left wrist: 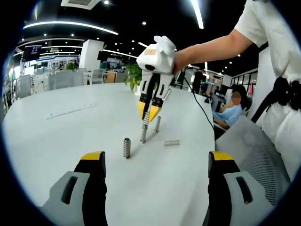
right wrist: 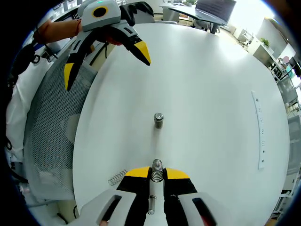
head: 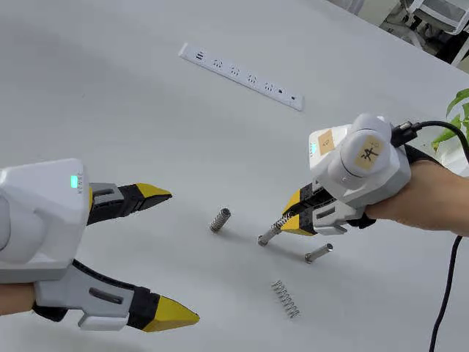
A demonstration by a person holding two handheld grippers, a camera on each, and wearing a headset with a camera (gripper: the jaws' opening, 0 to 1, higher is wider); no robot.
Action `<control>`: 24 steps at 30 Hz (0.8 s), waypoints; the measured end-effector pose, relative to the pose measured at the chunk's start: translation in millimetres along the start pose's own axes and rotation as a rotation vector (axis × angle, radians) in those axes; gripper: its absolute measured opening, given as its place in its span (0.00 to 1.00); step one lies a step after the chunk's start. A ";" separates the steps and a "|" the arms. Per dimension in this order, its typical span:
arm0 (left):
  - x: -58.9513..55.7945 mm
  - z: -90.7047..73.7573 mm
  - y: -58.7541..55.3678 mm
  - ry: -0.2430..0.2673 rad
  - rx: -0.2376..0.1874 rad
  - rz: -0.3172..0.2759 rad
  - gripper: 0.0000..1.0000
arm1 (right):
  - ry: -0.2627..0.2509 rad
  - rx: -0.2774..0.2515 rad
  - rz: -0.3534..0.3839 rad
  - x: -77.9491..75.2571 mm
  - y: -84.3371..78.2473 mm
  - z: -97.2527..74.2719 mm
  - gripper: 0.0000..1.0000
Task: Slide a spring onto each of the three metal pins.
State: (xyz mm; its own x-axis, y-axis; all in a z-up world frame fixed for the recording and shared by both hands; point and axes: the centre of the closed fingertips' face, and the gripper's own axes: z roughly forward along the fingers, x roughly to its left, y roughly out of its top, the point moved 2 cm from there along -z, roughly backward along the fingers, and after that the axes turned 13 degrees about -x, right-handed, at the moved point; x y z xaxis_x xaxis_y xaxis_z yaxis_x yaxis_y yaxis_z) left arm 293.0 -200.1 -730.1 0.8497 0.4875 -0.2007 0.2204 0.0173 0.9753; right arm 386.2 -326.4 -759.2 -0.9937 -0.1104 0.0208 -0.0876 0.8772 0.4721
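Note:
Three metal pins stand upright on the white table (head: 132, 110). The left pin (head: 220, 219) (left wrist: 126, 147) (right wrist: 158, 120) wears a spring. Around the middle pin (head: 268, 236) (left wrist: 144, 134) sits a spring (left wrist: 146, 117) (right wrist: 156, 169), and my right gripper (head: 294, 215) (left wrist: 149, 109) (right wrist: 155, 173) is shut on that spring from above. The right pin (head: 318, 253) (left wrist: 157, 124) is bare. A loose spring (head: 286, 298) (left wrist: 172, 142) (right wrist: 117, 177) lies flat close by. My left gripper (head: 165, 253) (left wrist: 156, 160) (right wrist: 106, 63) hovers open, holding nothing, a short way from the pins.
A white power strip (head: 242, 75) (right wrist: 260, 132) lies at the far side of the table. A black cable (head: 447, 286) hangs from the right hand. Green plant leaves (head: 458, 117) show at the right edge. A mesh chair (right wrist: 56, 132) stands beside the table.

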 end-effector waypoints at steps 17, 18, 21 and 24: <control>-1.2 -0.3 -4.2 -0.001 0.005 -0.011 0.89 | 0.017 0.016 0.000 0.9 -9.1 16.8 0.06; -0.9 -0.4 -4.5 0.000 0.007 -0.010 0.89 | 0.018 0.017 -0.002 0.9 -9.6 17.6 0.06; 0.0 -0.7 -5.3 0.002 0.009 -0.011 0.89 | 0.018 0.021 -0.006 1.1 -10.4 20.1 0.06; 0.8 -0.9 -5.7 0.003 0.009 -0.010 0.89 | 0.020 0.024 -0.012 0.9 -11.8 22.5 0.06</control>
State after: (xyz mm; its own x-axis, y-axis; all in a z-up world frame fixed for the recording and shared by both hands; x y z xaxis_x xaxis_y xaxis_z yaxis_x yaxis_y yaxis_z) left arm 291.9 -199.0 -735.8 0.8462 0.4895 -0.2104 0.2335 0.0142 0.9722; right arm 384.8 -326.4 -784.6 -0.9910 -0.1299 0.0328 -0.1012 0.8866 0.4514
